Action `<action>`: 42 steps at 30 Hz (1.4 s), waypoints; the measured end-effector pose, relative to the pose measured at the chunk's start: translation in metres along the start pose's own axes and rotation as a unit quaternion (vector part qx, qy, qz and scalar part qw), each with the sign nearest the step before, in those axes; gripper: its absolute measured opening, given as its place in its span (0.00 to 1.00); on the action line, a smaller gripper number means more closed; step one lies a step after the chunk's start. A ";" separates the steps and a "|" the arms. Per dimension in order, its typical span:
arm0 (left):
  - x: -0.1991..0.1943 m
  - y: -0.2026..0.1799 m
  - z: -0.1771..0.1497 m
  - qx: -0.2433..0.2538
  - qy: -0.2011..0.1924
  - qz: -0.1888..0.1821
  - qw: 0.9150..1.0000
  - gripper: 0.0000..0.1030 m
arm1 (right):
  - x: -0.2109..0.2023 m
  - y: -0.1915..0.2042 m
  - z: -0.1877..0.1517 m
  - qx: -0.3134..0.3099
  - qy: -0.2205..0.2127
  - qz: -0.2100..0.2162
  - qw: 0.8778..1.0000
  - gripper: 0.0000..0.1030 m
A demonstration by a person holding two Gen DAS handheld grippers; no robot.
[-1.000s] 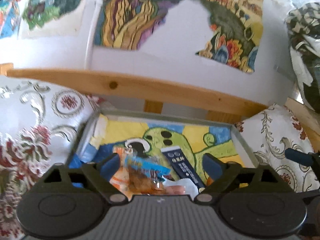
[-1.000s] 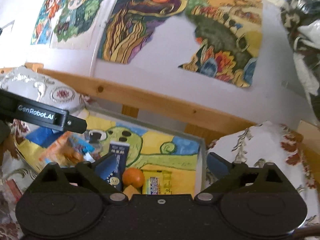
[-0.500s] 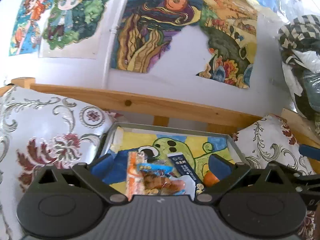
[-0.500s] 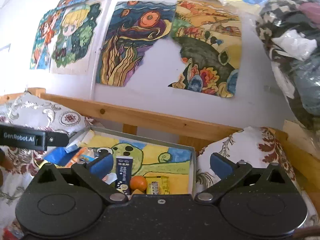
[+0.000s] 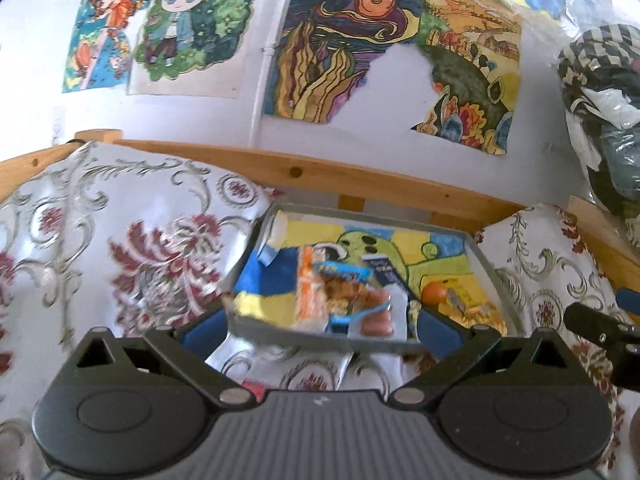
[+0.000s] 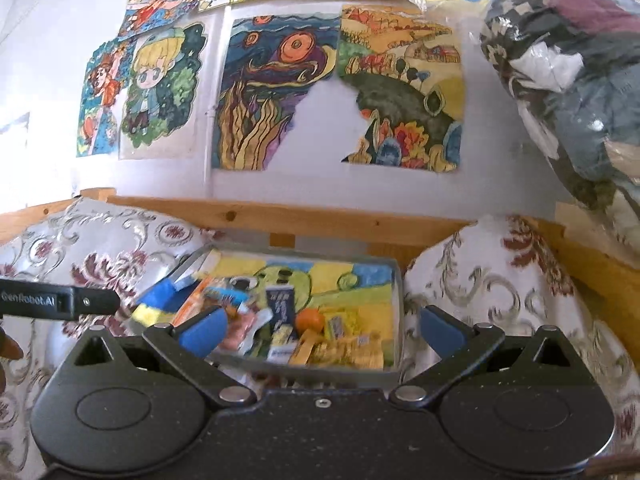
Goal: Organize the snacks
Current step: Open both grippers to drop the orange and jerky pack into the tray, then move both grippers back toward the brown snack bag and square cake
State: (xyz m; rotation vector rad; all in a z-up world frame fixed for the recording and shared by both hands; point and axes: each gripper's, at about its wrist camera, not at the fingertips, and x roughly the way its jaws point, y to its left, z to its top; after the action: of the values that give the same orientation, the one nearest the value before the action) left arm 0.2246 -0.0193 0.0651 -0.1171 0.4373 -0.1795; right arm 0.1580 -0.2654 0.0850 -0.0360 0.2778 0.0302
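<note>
A grey-rimmed tray with a painted bottom holds the snacks. Inside lie an orange-and-blue snack packet, a dark blue packet, a round orange fruit and yellow packets. My left gripper is open and holds nothing, just short of the tray's near wall. My right gripper is open too, near the tray's front right. Each gripper shows at the edge of the other's view.
Floral cushions flank the tray on both sides. A wooden rail runs behind it, under a white wall with coloured drawings. A clear bag of clothes hangs at the upper right.
Both grippers have drawn back and up from over the tray. Its near wall now shows, and the snacks look smaller. Both stay open and empty.
</note>
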 end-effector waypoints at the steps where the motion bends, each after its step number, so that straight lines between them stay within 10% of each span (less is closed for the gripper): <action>1: -0.006 0.001 -0.003 0.000 0.002 0.003 1.000 1.00 | -0.006 0.001 -0.004 0.002 0.003 0.002 1.000 0.99; 17: -0.075 0.001 -0.064 0.018 0.041 0.020 0.999 1.00 | -0.082 0.009 -0.056 0.028 0.050 0.003 0.998 0.99; 30: -0.082 0.000 -0.107 0.015 0.088 0.024 0.996 1.00 | -0.095 0.023 -0.100 0.038 0.148 0.028 0.988 0.99; 42: -0.081 0.008 -0.120 0.018 0.110 0.051 0.992 1.00 | -0.089 0.043 -0.108 0.008 0.155 0.051 0.987 0.99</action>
State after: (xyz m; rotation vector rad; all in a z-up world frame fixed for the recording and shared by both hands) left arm 0.1015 -0.0047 -0.0109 -0.0393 0.6581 -0.1005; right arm 0.0415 -0.2286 0.0038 -0.0107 0.5901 0.1256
